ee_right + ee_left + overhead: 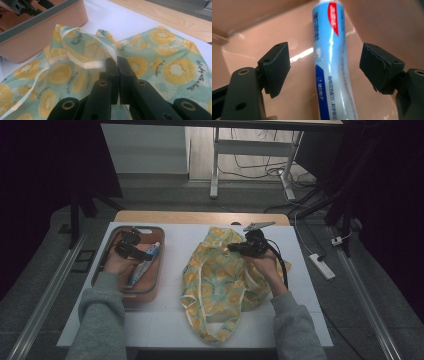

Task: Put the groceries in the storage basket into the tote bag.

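My left gripper (324,65) gapes wide, straddling the toothpaste tube (332,65) lying in the pink tray (152,292). My right gripper (117,65) pinches the fruit-print bag (155,65) rim on the white table (170,320).

White table top (175,325) in middle, bare patch at 6 o'clock. Wood strip (200,217) along its far edge, at 12. White power strip (321,266) on grey floor (165,195) at 3, just beside table. White desk legs (215,165) at 12, far back. Dark cables (260,167) on floor near them, at 1. Metal rail (45,295) at 8, another metal rail (370,305) at 4. White box (145,150) at 11.
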